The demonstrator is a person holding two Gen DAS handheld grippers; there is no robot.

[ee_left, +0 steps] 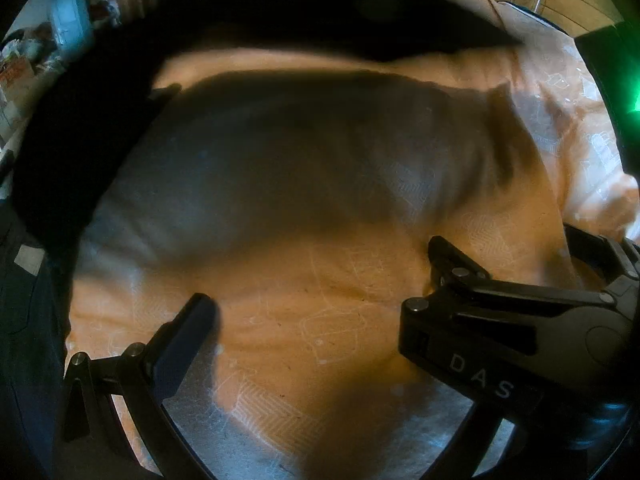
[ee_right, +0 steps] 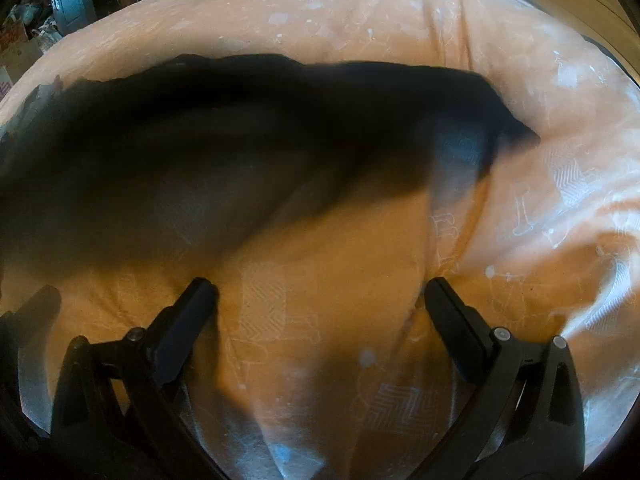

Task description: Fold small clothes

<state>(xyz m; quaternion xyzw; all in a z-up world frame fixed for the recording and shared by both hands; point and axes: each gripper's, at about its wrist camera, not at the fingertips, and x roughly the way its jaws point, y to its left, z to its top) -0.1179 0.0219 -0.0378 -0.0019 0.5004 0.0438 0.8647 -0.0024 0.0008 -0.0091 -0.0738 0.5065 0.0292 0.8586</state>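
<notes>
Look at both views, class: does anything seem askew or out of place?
The black garment lies bunched and crooked across the peach bedspread, not yet flat. It is blurred. Both hand-held grippers, left and right, are open and empty.

Black grippers [ee_right: 320, 292] (silver screws, "DAS")

Dim, warm-toned fisheye views with heavy motion blur.
Both pictures curve strongly at the rims and fade to black corners. The dark garment [ee_right: 240, 128] is smeared, its edges soft. Broad shadows fall across the orange bedspread [ee_left: 320, 320]; paler light strikes its right side. A green glare [ee_left: 632, 100] flares at the left view's edge.
</notes>
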